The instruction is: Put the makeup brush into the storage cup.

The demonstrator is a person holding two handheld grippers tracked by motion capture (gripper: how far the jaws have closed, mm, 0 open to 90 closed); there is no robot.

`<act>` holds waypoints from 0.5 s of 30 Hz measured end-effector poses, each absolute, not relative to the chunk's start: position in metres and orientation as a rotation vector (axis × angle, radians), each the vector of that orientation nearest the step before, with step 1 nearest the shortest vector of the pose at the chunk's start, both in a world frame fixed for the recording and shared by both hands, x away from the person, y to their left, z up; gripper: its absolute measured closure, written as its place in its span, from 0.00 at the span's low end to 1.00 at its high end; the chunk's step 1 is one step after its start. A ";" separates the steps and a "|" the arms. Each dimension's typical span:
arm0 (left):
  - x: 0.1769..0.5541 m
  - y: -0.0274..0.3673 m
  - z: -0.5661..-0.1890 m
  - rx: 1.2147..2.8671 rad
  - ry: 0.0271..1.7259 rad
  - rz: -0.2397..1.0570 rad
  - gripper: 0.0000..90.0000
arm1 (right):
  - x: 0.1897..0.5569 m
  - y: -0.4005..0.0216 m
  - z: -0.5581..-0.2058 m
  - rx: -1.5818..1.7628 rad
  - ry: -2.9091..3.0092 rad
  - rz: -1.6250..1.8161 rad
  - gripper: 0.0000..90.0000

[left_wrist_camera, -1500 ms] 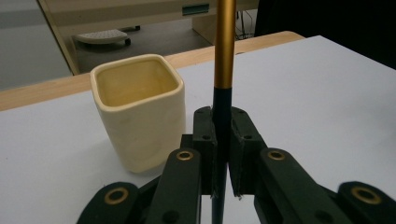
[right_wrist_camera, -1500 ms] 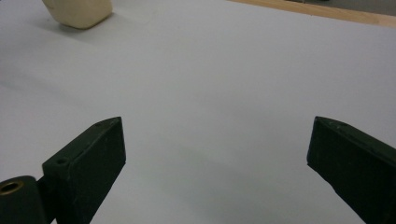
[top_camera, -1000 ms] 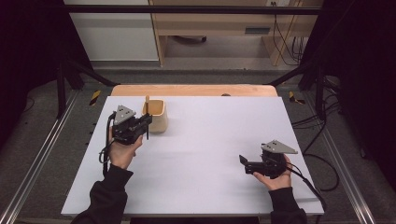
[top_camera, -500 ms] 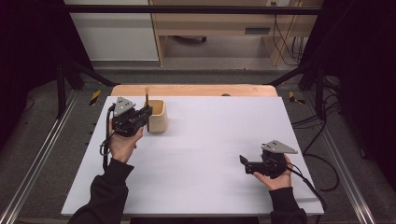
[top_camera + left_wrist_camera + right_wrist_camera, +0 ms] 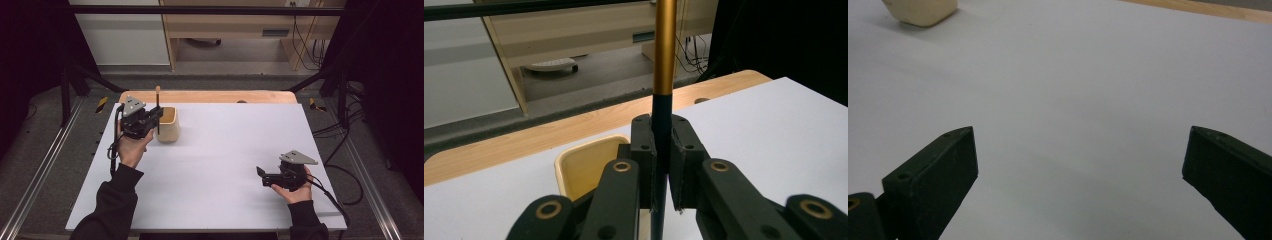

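My left gripper (image 5: 155, 117) is shut on a thin pen (image 5: 158, 107) with a gold upper half and a dark lower half, held upright. In the left gripper view the pen (image 5: 664, 60) rises between the two pads (image 5: 644, 145), above the near edge of a cream cup (image 5: 584, 167). That cream cup (image 5: 169, 125) stands on the white table at the back left, just right of the gripper. My right gripper (image 5: 260, 175) rests low over the table at the front right, jaws wide apart with nothing between them; its fingertips (image 5: 943, 165) frame bare white surface.
The white tabletop (image 5: 220, 150) has a wooden strip (image 5: 210, 96) along its far edge. Metal frame rails (image 5: 40, 170) run down both sides, and cables (image 5: 345, 180) trail off the right. The cup (image 5: 923, 10) appears at the top left of the right gripper view.
The left hand has lifted the pen and carried it slightly toward the far edge by the cup. The right hand has stayed still.
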State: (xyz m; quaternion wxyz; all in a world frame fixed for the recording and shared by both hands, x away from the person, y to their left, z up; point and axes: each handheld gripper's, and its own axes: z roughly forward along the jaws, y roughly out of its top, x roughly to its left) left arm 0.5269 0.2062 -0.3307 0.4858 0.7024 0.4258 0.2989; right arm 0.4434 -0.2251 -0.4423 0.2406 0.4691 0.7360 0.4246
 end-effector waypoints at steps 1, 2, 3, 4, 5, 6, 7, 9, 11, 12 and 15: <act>0.529 0.206 -0.330 1.706 1.037 0.726 0.91 | 0.443 -0.225 -0.443 1.283 2.015 1.161 0.02; 0.530 0.206 -0.329 1.704 1.036 0.725 0.91 | 0.444 -0.225 -0.443 1.283 2.017 1.158 0.02; 0.532 0.205 -0.328 1.706 1.033 0.729 0.91 | 0.444 -0.225 -0.443 1.281 2.019 1.152 0.02; 0.534 0.204 -0.327 1.708 1.030 0.735 0.91 | 0.443 -0.225 -0.443 1.283 2.021 1.151 0.02; 0.536 0.203 -0.326 1.709 1.029 0.735 0.91 | 0.443 -0.225 -0.443 1.279 2.020 1.148 0.02; 0.538 0.203 -0.326 1.711 1.029 0.736 0.91 | 0.443 -0.225 -0.443 1.279 2.020 1.147 0.02; 0.540 0.202 -0.326 1.713 1.032 0.737 0.91 | 0.443 -0.225 -0.443 1.282 2.020 1.149 0.02; 0.543 0.201 -0.326 1.712 1.035 0.735 0.91 | 0.444 -0.225 -0.444 1.279 2.023 1.146 0.02; 0.549 0.199 -0.326 1.718 1.039 0.738 0.91 | 0.444 -0.225 -0.444 1.280 2.027 1.144 0.02; 0.549 0.199 -0.326 1.718 1.039 0.738 0.91 | 0.444 -0.225 -0.444 1.279 2.028 1.141 0.02; 0.556 0.198 -0.328 1.709 1.043 0.736 0.91 | 0.444 -0.225 -0.444 1.278 2.025 1.138 0.02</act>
